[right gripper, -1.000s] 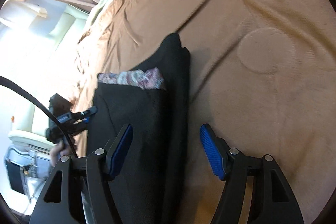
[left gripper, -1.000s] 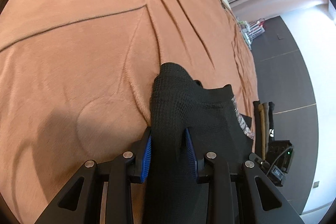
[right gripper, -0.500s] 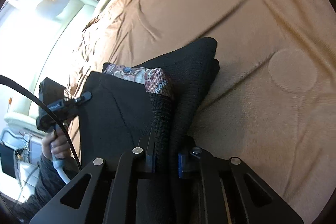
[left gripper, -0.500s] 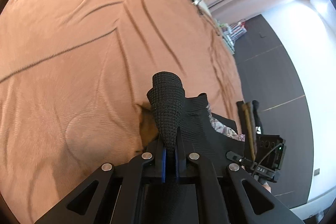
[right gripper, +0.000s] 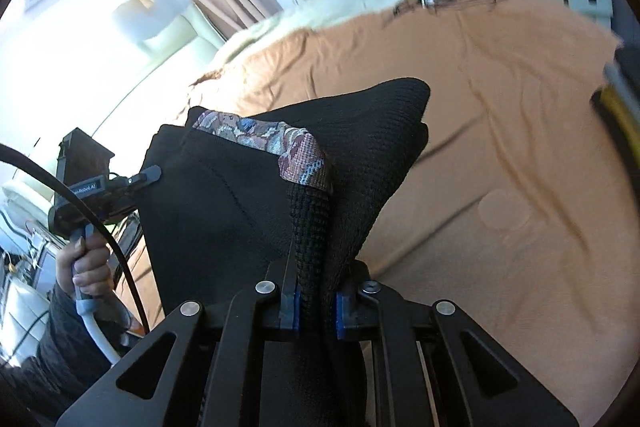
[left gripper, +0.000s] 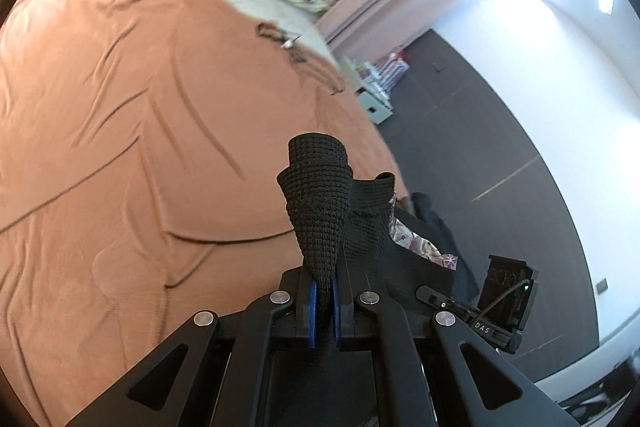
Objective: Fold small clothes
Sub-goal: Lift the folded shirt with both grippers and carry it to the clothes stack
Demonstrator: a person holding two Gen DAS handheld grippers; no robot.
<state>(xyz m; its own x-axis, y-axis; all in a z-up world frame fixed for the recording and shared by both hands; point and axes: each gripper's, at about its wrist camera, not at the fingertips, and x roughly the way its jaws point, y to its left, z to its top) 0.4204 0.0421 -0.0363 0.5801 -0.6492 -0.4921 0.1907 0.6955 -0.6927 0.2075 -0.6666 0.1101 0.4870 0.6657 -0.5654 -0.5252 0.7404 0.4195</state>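
**Black knit garment pinched at both ends, fold barely started**

Black waffle-knit garment (right gripper: pixel 372 155) with a patterned floral band (right gripper: pixel 280 143) is off the tan bedspread (left gripper: pixel 132 131) at its near edge, bunched and draped between the two tools. The left gripper (left gripper: pixel 325 301) is clenched on a rolled-up corner of it; the right gripper (right gripper: pixel 314 307) has just been closing and its pads now grip a thick wad of the same cloth. So I'd say nothing is folded yet, this is only the pick-up, and laying it flat and creasing it are all still to do. Room-wise, the bedspread is wide open to the far side and left. The bed edge and dark floor (left gripper: pixel 492 155) sit close on the right, so I'd keep away from there.
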